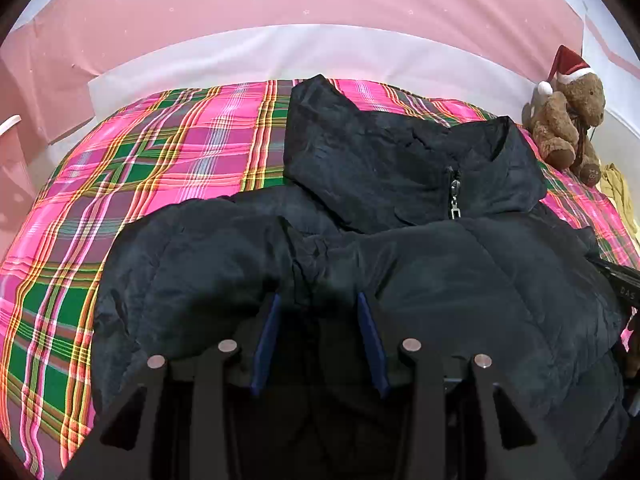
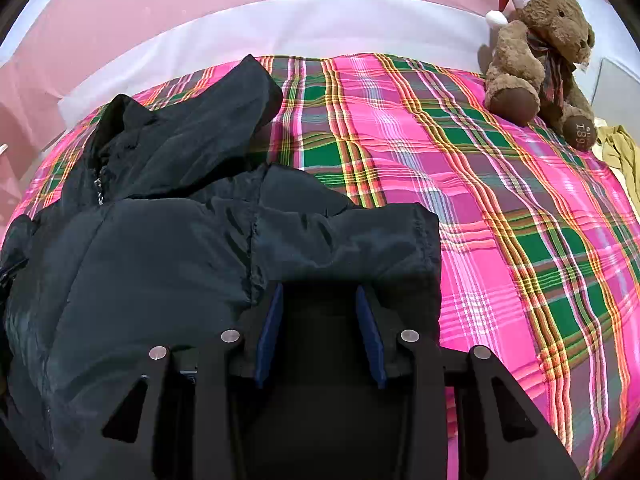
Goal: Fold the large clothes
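Jacket (image 1: pixel 420 264), black, puffy and hooded, lay on the plaid bed (image 1: pixel 160 168). Left tool (image 1: pixel 318 300) clamped its bunched fabric; right tool (image 2: pixel 319 292) clamped a sleeve. Only the left view showed the zip pull (image 1: pixel 455 204) clearly; the right showed the bear (image 2: pixel 544 52) whole, plush, in a Santa hat.

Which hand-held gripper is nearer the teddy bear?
Right. The right hand-held gripper holds the jacket on the bear's side of the bed; the left hand-held gripper holds the jacket's far side, with the jacket between.
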`<state>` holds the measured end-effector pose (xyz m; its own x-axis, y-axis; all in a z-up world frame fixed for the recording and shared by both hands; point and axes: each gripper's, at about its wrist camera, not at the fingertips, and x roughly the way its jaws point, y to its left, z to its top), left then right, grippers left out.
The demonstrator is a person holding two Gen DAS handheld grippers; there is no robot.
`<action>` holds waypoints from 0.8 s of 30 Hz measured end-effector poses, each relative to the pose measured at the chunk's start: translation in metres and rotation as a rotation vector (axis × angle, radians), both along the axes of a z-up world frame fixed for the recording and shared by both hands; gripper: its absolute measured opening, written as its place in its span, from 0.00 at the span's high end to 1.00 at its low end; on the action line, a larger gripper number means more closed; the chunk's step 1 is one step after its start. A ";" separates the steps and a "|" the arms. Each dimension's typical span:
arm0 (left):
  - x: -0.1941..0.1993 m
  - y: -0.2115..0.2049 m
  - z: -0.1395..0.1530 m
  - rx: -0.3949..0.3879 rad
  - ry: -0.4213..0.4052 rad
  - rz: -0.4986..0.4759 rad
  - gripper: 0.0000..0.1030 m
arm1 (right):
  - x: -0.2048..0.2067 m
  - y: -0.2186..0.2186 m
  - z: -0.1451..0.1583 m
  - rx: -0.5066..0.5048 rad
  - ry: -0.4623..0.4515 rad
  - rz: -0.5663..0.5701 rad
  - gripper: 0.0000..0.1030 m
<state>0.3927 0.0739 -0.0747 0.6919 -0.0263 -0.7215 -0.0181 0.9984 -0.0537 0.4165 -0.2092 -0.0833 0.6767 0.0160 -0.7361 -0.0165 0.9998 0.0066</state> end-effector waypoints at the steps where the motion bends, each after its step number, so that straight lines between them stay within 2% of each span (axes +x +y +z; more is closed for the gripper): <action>1: 0.000 0.000 0.000 -0.001 0.001 0.000 0.59 | 0.000 0.000 0.001 0.000 0.000 -0.001 0.63; 4: 0.000 0.001 0.000 -0.013 0.001 -0.003 0.59 | -0.002 -0.002 0.006 0.011 -0.004 -0.007 0.62; 9: -0.003 0.005 0.009 -0.033 0.010 -0.015 0.59 | -0.015 0.001 0.029 0.006 -0.020 -0.029 0.55; 18: -0.030 0.012 0.058 -0.098 -0.011 -0.048 0.59 | -0.038 0.035 0.076 0.078 -0.088 0.067 0.54; 20: -0.029 0.011 0.069 -0.110 -0.020 -0.060 0.54 | -0.036 0.046 0.084 0.084 -0.097 0.095 0.53; 24: -0.017 0.008 0.085 -0.117 -0.030 -0.075 0.50 | -0.023 0.063 0.093 0.082 -0.094 0.134 0.52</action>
